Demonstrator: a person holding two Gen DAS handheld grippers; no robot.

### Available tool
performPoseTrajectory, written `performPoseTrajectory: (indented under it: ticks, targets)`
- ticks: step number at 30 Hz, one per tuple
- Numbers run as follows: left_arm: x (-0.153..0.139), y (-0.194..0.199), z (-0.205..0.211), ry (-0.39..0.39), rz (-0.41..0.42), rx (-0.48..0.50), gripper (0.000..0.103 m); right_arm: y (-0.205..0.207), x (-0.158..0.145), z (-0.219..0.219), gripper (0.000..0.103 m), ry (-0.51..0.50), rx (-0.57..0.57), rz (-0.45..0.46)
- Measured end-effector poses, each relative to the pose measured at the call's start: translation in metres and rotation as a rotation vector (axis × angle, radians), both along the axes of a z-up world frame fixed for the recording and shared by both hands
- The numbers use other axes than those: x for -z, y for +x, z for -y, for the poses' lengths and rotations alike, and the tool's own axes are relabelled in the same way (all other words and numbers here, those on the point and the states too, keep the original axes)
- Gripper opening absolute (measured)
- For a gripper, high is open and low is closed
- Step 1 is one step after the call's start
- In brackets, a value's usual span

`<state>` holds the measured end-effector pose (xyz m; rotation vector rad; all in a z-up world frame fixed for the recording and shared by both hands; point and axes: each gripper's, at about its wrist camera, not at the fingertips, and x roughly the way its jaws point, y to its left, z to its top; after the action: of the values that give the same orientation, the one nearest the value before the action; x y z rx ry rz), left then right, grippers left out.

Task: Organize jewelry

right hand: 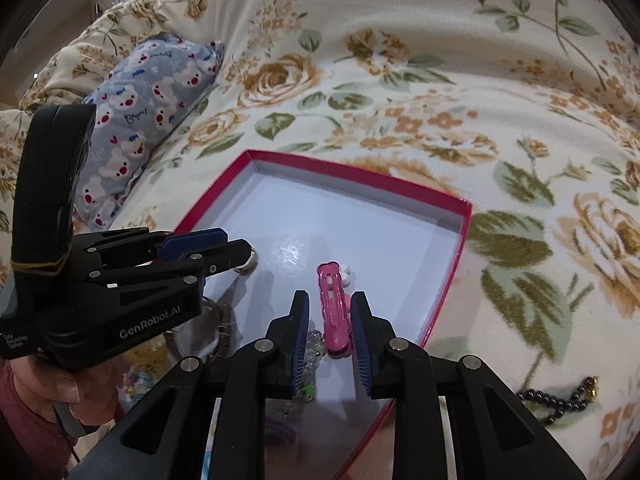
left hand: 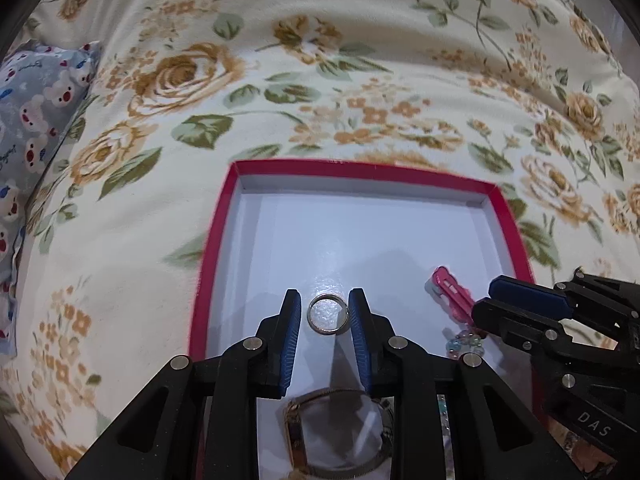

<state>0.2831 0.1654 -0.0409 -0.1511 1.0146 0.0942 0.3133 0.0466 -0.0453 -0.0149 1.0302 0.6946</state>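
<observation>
A shallow red-rimmed box (left hand: 360, 170) with a white floor lies on a floral bedspread. A silver ring (left hand: 326, 314) rests on its floor between the blue pads of my left gripper (left hand: 325, 296); it touches the right pad, and a gap shows at the left pad. In the right wrist view, a pink hair clip (right hand: 334, 312) lies between the fingers of my right gripper (right hand: 330, 296), against the right pad and clear of the left. Both grippers are open. A gold-cased watch (left hand: 336, 432) lies in the box under the left gripper.
Clear glass beads (left hand: 464, 342) lie in the box near the clip. A dark bead bracelet (right hand: 560, 400) lies on the bedspread to the right of the box. A blue bear-print pillow (right hand: 140, 120) sits to the left. A person's hand (right hand: 60, 392) holds the left gripper.
</observation>
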Motion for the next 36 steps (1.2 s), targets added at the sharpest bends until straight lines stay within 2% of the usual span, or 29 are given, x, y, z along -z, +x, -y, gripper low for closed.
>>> performPoseTrajectory:
  ticks: [7,14,18,21,23,26,30,34,36]
  targets:
    - [-0.025,-0.031,-0.01,-0.037,0.065,-0.032,0.036,-0.021,-0.023,0.016,0.032,0.06,0.042,0.038]
    - [-0.045,-0.092,-0.023,-0.121,0.131,-0.116,0.051,-0.047,-0.033,0.037,0.037,0.126,0.104,0.055]
    - [-0.051,-0.131,-0.029,-0.172,0.16,-0.153,0.054,-0.066,-0.037,0.049,0.041,0.171,0.141,0.07]
    - [-0.054,-0.153,-0.033,-0.186,0.175,-0.166,0.059,-0.079,-0.04,0.054,0.043,0.199,0.163,0.09]
    - [-0.056,-0.17,-0.034,-0.193,0.189,-0.189,0.073,-0.087,-0.04,0.058,0.044,0.223,0.178,0.094]
    - [-0.055,-0.191,-0.034,-0.202,0.197,-0.223,0.085,-0.098,-0.041,0.061,0.049,0.244,0.192,0.092]
    - [-0.05,-0.215,-0.029,-0.224,0.185,-0.231,0.087,-0.111,-0.043,0.062,0.058,0.254,0.186,0.093]
    - [-0.051,-0.226,-0.028,-0.212,0.164,-0.233,0.087,-0.124,-0.045,0.061,0.069,0.254,0.173,0.105]
    - [-0.052,-0.229,-0.027,-0.204,0.161,-0.234,0.087,-0.131,-0.046,0.062,0.07,0.253,0.174,0.112]
